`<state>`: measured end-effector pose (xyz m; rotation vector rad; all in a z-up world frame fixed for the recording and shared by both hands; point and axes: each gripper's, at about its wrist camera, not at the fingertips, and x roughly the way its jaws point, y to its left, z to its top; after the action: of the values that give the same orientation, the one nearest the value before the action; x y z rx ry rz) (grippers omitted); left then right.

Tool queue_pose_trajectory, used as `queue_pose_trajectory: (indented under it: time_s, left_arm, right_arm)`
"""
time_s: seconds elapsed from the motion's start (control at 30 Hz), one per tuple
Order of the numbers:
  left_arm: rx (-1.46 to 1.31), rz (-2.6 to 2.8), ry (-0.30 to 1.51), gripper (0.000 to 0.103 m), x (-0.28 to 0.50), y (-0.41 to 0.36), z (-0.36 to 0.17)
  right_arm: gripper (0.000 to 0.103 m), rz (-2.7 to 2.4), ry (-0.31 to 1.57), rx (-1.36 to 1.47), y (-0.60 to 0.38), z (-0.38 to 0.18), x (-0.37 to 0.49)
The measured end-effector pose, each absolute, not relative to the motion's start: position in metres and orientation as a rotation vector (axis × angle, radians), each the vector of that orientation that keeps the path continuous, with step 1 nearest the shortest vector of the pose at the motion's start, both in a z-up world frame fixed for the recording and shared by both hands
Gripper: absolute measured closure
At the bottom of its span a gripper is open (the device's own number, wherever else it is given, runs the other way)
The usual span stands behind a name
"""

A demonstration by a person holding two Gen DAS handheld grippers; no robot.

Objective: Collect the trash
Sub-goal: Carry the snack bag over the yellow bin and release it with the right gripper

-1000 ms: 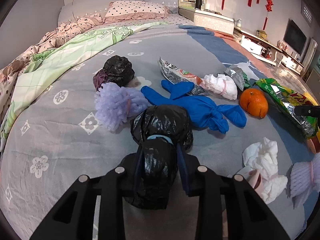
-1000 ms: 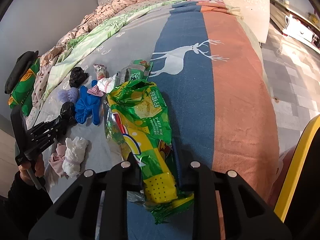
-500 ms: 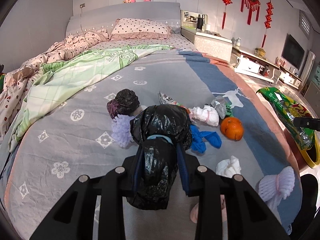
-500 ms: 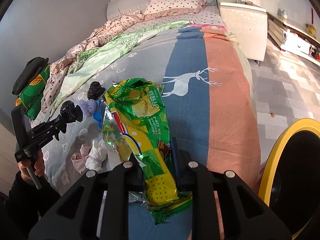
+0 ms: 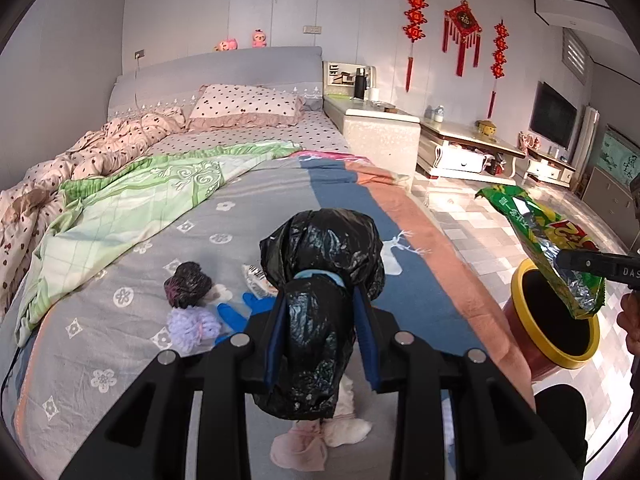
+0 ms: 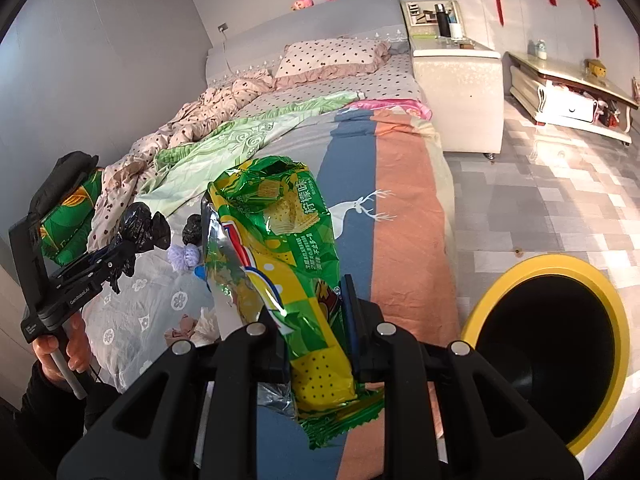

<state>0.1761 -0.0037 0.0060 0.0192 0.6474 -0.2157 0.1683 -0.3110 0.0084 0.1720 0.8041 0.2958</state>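
My left gripper is shut on a knotted black plastic bag, held up above the bed. My right gripper is shut on a green and yellow snack wrapper, which hangs over the bed's right edge. In the left wrist view that wrapper dangles just above a yellow-rimmed bin. The bin stands on the floor to the right of the wrapper in the right wrist view. The left gripper with its black bag shows at the far left there.
On the bedspread lie a second black bag, a purple foam net, a blue glove, a printed wrapper and pink-white tissue. A white cabinet stands beside the bed. Tiled floor lies right.
Both grippers have risen from the bed with their loads, so the litter looks smaller and farther. The yellow bin has come into both views, and the wrapper now hangs over it.
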Motion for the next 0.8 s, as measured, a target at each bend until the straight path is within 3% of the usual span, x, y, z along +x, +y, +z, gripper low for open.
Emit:
queue_pose_trajectory:
  time_s: [0.47,0.8]
  left_arm:
    - [0.068,-0.419,0.598,0.073,0.187,-0.144,0.048]
    - [0.140,-0.563,0.644,0.073,0.199,-0.254,0.029]
  right_arm:
    - [0.084,0.089,0.709,0.251,-0.438,0.051,0.126]
    - [0.084,-0.059,0.717,0.303,-0.523,0.039,0.103]
